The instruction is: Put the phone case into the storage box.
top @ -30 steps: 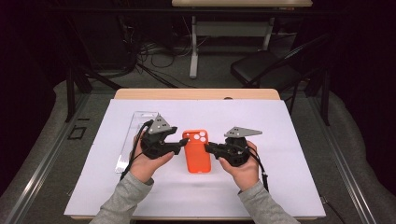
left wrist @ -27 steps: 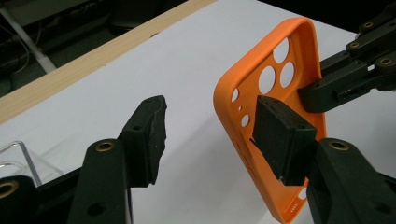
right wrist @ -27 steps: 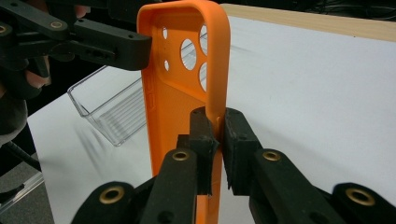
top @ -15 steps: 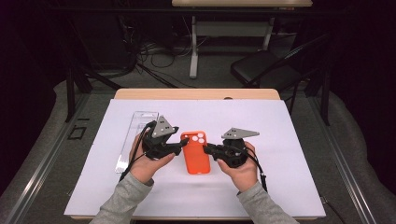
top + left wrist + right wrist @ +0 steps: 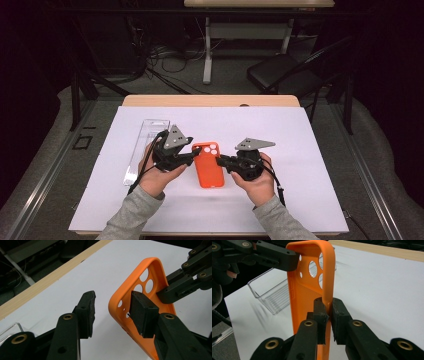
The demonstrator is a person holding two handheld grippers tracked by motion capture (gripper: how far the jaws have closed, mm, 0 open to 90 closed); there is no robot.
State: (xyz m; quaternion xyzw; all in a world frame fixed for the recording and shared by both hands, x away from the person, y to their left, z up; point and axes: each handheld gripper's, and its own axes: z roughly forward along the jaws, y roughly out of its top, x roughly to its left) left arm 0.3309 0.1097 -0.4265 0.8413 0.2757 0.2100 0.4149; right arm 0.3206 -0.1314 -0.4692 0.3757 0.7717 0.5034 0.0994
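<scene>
While right tool [image 5: 327, 315] pinches orange case [image 5: 309, 290] (edge)

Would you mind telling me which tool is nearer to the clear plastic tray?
The left. The left tool is just right of the clear plastic tray, at the orange phone case's left edge. The right tool grips the case's far edge.

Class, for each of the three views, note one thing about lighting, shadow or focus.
High view: the white table cover is evenly lit, the room behind dark. Left gripper view: the near left claw looks soft, the orange phone case sharper. Right gripper view: the clear tray casts streaky shadows.
</scene>
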